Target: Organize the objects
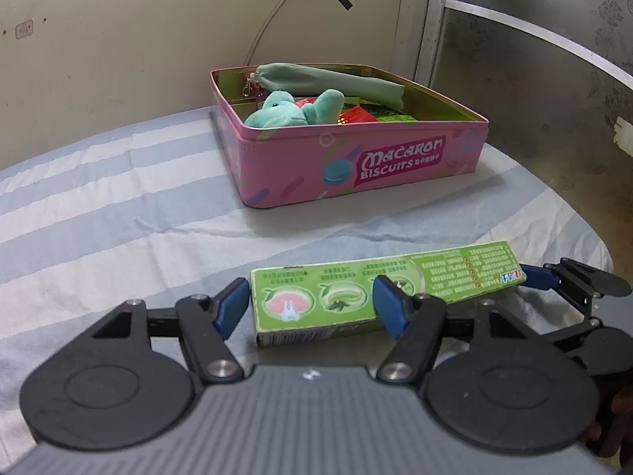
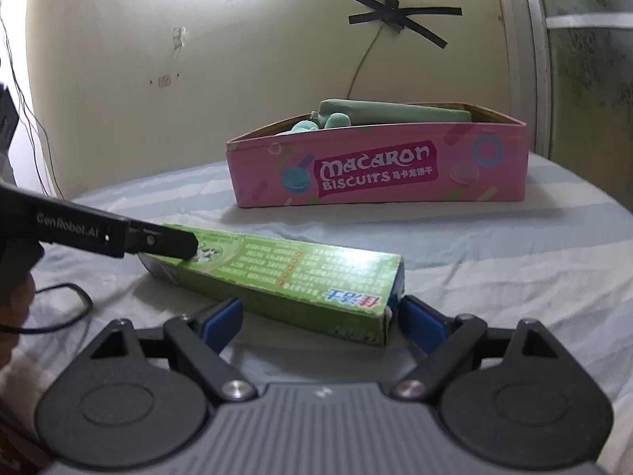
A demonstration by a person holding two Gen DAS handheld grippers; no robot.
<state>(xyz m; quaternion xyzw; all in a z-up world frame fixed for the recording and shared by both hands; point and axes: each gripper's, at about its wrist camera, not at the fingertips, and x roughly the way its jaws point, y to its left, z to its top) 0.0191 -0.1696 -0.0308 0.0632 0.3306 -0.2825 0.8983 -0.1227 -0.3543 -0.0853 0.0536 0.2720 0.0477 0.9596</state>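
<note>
Ideally both grippers lift the long green box [image 1: 379, 277] level toward the pink tin [image 1: 356, 158], left gripper [image 1: 312, 308] clamped across one end, right gripper [image 2: 320, 316] wide around the other

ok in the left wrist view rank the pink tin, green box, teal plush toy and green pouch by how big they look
1. pink tin
2. green box, though it lies nearer the camera, which inflates it
3. green pouch
4. teal plush toy; partly hidden by the tin wall, so its rank against the pouch is unsure
</note>
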